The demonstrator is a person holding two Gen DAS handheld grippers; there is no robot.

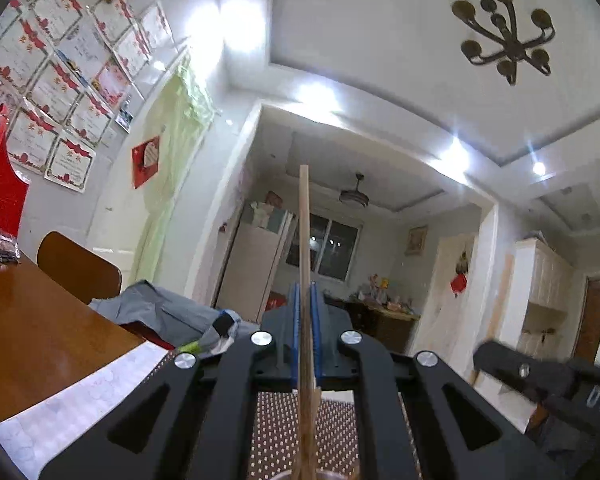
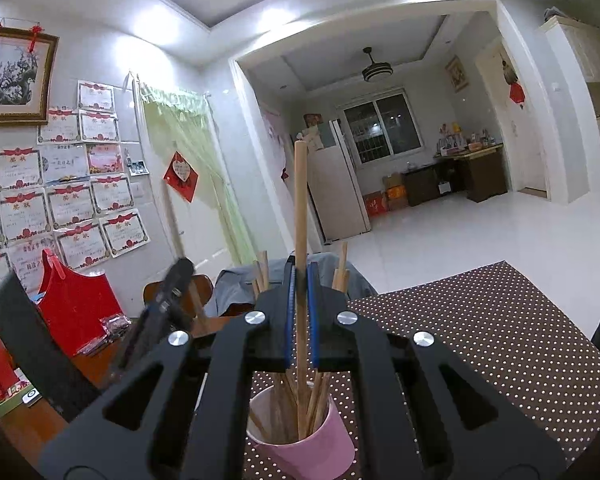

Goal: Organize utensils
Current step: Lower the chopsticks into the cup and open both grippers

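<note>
Chopsticks fill both views. In the left wrist view the left gripper has its jaws clamped on one upright chopstick at centre frame, above the dotted mat. In the right wrist view the right gripper is clamped on another chopstick, whose lower end stands inside the pink cup at the bottom centre, among several other sticks. The cup sits on the dotted mat. A red bag stands at lower left on the wooden table.

Cup on dotted mat, chopsticks inside; chair behind.
</note>
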